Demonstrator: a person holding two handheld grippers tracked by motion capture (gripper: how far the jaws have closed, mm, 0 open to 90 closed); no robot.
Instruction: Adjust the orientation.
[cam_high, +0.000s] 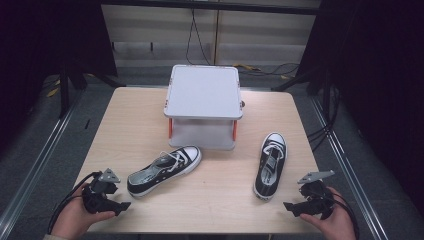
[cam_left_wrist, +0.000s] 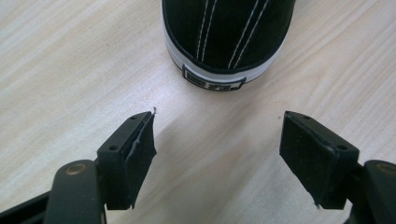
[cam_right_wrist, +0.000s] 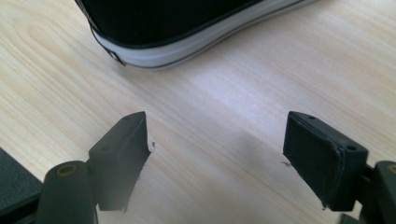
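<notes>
Two black canvas sneakers with white soles lie on the wooden table (cam_high: 215, 195). The left sneaker (cam_high: 164, 170) lies slanted, toe toward the back right, heel toward my left gripper (cam_high: 120, 206). In the left gripper view its heel (cam_left_wrist: 224, 42) sits just beyond the open jaws, nothing between them (cam_left_wrist: 217, 149). The right sneaker (cam_high: 270, 165) points away from me, heel nearest. My right gripper (cam_high: 291, 207) stands open near the front right corner; in the right gripper view the sneaker's heel end (cam_right_wrist: 182, 32) lies ahead of the empty jaws (cam_right_wrist: 217, 156).
A white two-level shelf with orange posts (cam_high: 203, 106) stands at the back middle of the table, close behind both sneakers. Cables trail from both grippers off the front edge. Dark floor and rails surround the table.
</notes>
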